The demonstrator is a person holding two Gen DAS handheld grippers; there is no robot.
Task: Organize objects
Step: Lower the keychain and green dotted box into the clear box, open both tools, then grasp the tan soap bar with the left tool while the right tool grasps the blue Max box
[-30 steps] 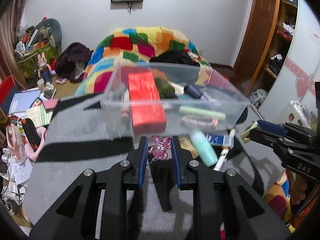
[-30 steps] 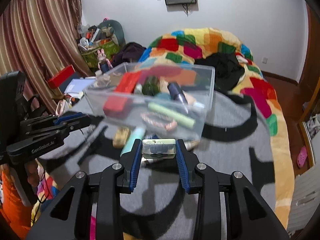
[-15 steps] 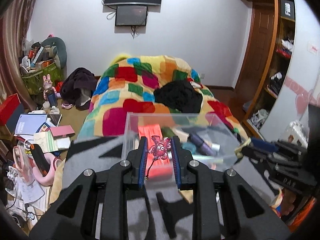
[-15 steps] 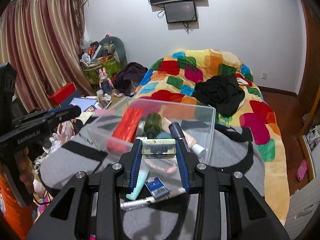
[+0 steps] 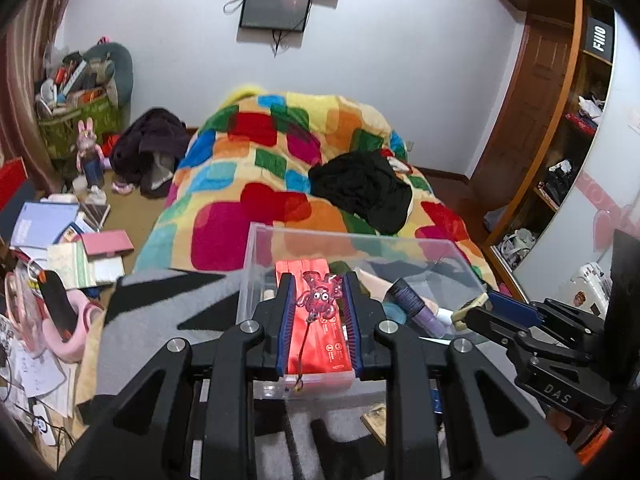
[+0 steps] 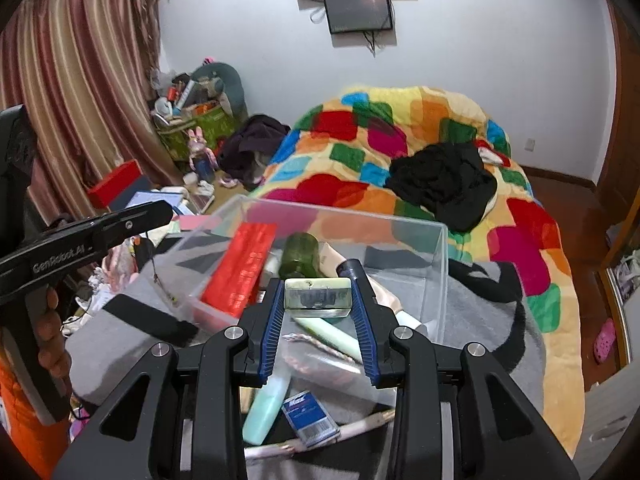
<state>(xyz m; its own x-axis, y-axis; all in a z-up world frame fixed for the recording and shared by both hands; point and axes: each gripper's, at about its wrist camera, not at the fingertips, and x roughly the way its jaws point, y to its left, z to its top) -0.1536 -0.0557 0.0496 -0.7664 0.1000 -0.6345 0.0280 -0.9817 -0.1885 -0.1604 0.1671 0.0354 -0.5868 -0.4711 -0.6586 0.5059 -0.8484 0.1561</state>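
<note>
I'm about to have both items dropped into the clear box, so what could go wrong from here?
The pink charm in the left gripper trails a thin cord, which might snag on the box rim. The right gripper pinches its small clear case only at the ends, so it may slip. Both grippers crowd the same box and could bump.

- Left wrist view looks forward and down, close over the clear plastic bin (image 5: pixel 360 248).
- Right wrist view likewise; both share the bin and patchwork quilt (image 6: pixel 420 128).
</note>
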